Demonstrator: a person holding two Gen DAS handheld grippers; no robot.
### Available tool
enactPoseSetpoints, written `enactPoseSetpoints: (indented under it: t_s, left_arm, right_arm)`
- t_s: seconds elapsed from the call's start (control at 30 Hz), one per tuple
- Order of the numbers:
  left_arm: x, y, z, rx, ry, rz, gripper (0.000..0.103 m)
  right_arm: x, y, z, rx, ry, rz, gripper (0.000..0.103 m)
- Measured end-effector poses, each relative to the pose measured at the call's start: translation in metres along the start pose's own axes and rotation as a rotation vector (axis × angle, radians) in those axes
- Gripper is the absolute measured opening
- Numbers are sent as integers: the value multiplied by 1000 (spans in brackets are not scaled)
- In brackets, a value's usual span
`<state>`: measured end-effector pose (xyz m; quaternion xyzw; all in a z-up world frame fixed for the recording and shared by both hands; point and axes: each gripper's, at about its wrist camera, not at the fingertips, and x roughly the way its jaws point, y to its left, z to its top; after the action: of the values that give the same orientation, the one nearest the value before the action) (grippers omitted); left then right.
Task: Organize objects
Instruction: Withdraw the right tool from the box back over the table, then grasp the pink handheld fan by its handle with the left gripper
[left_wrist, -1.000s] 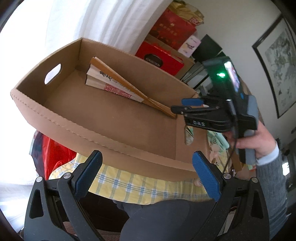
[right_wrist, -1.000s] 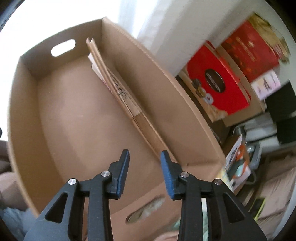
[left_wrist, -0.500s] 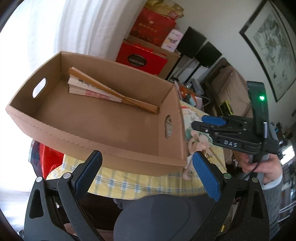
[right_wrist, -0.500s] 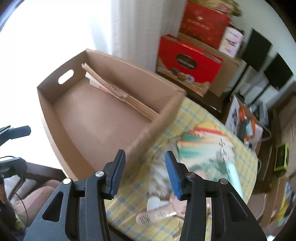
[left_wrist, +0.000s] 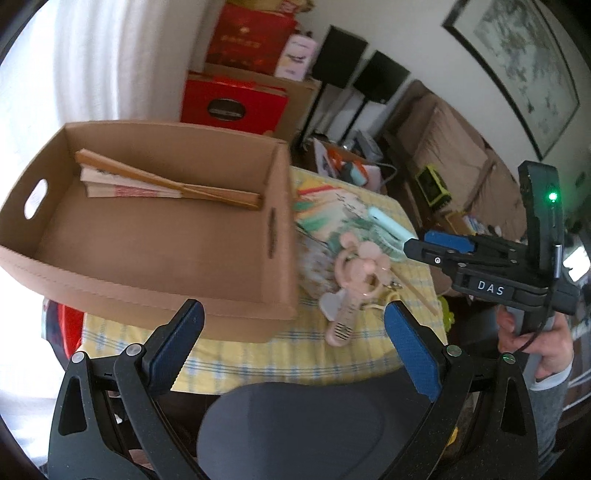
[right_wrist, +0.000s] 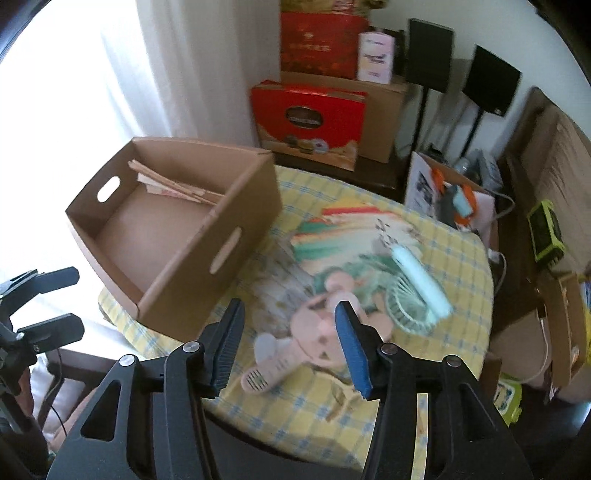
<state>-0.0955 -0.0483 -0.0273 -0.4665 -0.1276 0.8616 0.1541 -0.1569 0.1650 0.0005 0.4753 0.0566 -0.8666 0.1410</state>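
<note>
A cardboard box (left_wrist: 147, 284) with handle holes stands on the left of the yellow checked table (left_wrist: 295, 354), a folded paper fan (left_wrist: 166, 184) lying inside along its far wall. Right of the box lie a pink handheld fan (left_wrist: 351, 280), a mint handheld fan (left_wrist: 388, 229) and a spread colourful paper fan (left_wrist: 325, 210). My left gripper (left_wrist: 291, 332) is open and empty, near the box's front right corner. My right gripper (right_wrist: 290, 339) hovers above the pink fan (right_wrist: 306, 325); its jaws are opening, with nothing between the pads. The box (right_wrist: 184, 280) sits to its left.
Red gift boxes (right_wrist: 310, 118) and cartons are stacked behind the table, with two black speakers (right_wrist: 491, 85) beside them. An open carton of clutter (right_wrist: 454, 195) and a green device (right_wrist: 546, 232) stand at the right. A person's grey-clad knee (left_wrist: 295, 424) is below the table's near edge.
Both grippers have drawn back and to the right from the box. The right gripper has left the box's inside and its jaws have widened. The fans on the table came into view.
</note>
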Motion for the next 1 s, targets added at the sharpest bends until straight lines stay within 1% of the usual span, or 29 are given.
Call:
enactPoseSetpoints:
  t_s: [0.03,0.07,0.13,0.27,0.33,0.47,0.6,0.8,0.9,0.97,1.0]
  left_arm:
    - [1,-7,-1,10,2,-2,98]
    - [3,-12,-2,20,4,-2,98]
    - [7,-21,-4,35,12,-3,98]
    - [18,-41,-12,76,32,4,98]
    - [24,-52,-16,105,39,14,98]
    - [39,-72,-27,180,52,33,98]
    - [55,-87,-39,257,58,76,98]
    - [84,-100,-53,323,60,99,98]
    - [97,-104,-58,346,66,114,96]
    - [105,-104,-59,352,69,118,94]
    - [108,-103,-59,350,72,120,91]
  right_arm:
    - [-2,-2,-2,4,-3,-3,55]
    - [-3,-4,-5,14,-8,-6,56]
    - [-8,-11,-12,42,-14,-3,66]
    - [-11,-22,-29,75,-11,-41,68]
    - [-11,-28,-37,93,-7,-45,69]
    - [-12,-43,-54,147,-4,-34,69]
    - [-12,-61,-68,211,-8,-24,69]
    - [-7,-78,-85,284,-13,-8,69]
    - [2,-86,-91,319,-5,10,69]
    - [6,-90,-94,337,-5,16,66]
    - [9,-93,-96,349,-4,23,62]
